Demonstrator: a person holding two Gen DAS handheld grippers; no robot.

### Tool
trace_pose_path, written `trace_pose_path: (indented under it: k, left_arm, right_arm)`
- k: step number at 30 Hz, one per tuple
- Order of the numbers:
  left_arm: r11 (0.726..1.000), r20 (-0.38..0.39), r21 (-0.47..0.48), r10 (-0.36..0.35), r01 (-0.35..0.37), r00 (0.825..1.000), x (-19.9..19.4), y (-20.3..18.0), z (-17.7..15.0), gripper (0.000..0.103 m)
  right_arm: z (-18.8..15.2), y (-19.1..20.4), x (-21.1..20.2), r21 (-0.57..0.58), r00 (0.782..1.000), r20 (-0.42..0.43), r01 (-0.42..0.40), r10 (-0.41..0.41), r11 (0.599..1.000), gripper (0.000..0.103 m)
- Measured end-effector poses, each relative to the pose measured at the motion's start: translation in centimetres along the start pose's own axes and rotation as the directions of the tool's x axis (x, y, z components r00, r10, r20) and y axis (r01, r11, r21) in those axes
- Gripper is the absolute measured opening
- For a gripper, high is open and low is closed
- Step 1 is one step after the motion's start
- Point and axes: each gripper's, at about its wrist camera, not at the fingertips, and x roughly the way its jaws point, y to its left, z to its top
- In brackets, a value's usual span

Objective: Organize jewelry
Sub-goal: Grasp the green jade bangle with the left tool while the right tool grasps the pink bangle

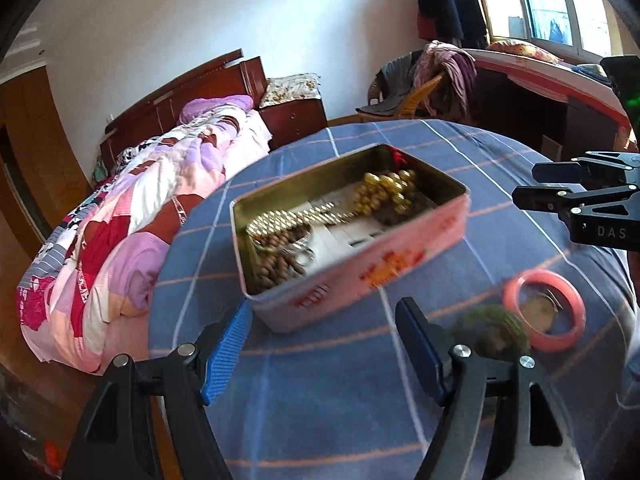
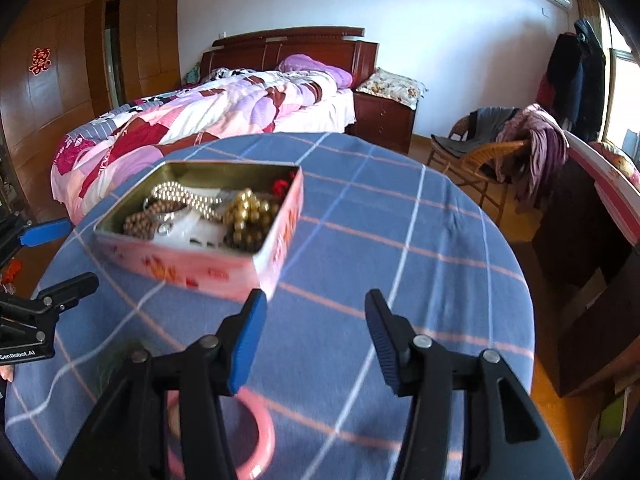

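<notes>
Open pink tin (image 1: 360, 268) at the centre of both views, standing on the table (image 1: 320, 400), which is covered with a blue checked cloth. Inside lie a pale bead strand (image 1: 280, 218), a cluster of gold beads (image 1: 386, 192), brown beads (image 1: 276, 268) and a silvery ring-shaped piece (image 1: 300, 246); this share of the jewelry appears already sorted away.

Left outside, at the lower right of the left wrist view: a pink bangle (image 1: 544, 310) flat on the cloth, a round metallic piece (image 1: 538, 308) within its ring, and a blurred green item (image 1: 494, 330) just beside it. These probably remain to be stowed.

The left hand-held gripper (image 1: 320, 344) is spread wide and holds nothing, its fingers level with the near wall of the tin. The right hand-held gripper (image 2: 316, 340) is likewise spread and empty, above the bangle (image 2: 256, 440) at the bottom of its own view.

Surroundings: a bed (image 2: 200, 120) with a patchwork quilt beyond the table and a wicker chair (image 2: 480, 156) draped with clothes at right. Nothing lies between the loose pieces and the tin.
</notes>
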Motion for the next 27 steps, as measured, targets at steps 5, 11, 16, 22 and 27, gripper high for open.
trace_pose_path:
  k: [5,11,16,22,27]
  left_arm:
    - [1.0,-0.016,-0.003,0.001,-0.001,1.0,-0.4,-0.3,-0.6,0.074]
    - [0.999,-0.026,0.013,-0.036,0.037,0.999,-0.8,-1.7,-1.2,0.074]
    - [0.996,-0.034,0.055,-0.066,0.068,0.997,-0.7,-3.4,-1.3,0.074]
    - [0.989,-0.104,0.123,-0.073,0.086,0.992,1.3,-4.6,-2.6,0.037]
    - [0.996,-0.117,0.078,-0.025,0.035,0.993,1.9,-2.2,-2.8,0.025]
  right_arm:
    - [-1.4,-0.4,-1.1,0.007,1.0,-0.002,0.005,-0.005,1.0,0.058]
    - [-2.9,-0.5,-1.5,-0.005,1.0,-0.019,0.005,-0.005,1.0,0.058]
    - [-4.2,0.0,-1.5,-0.024,0.999,-0.046,-0.011,0.01,1.0,0.058]
    - [-4.9,0.6,-1.3,-0.04,0.998,-0.059,-0.029,0.026,0.999,0.058]
    - [-5.3,0.8,-0.9,-0.05,0.997,-0.072,-0.024,0.02,0.998,0.058]
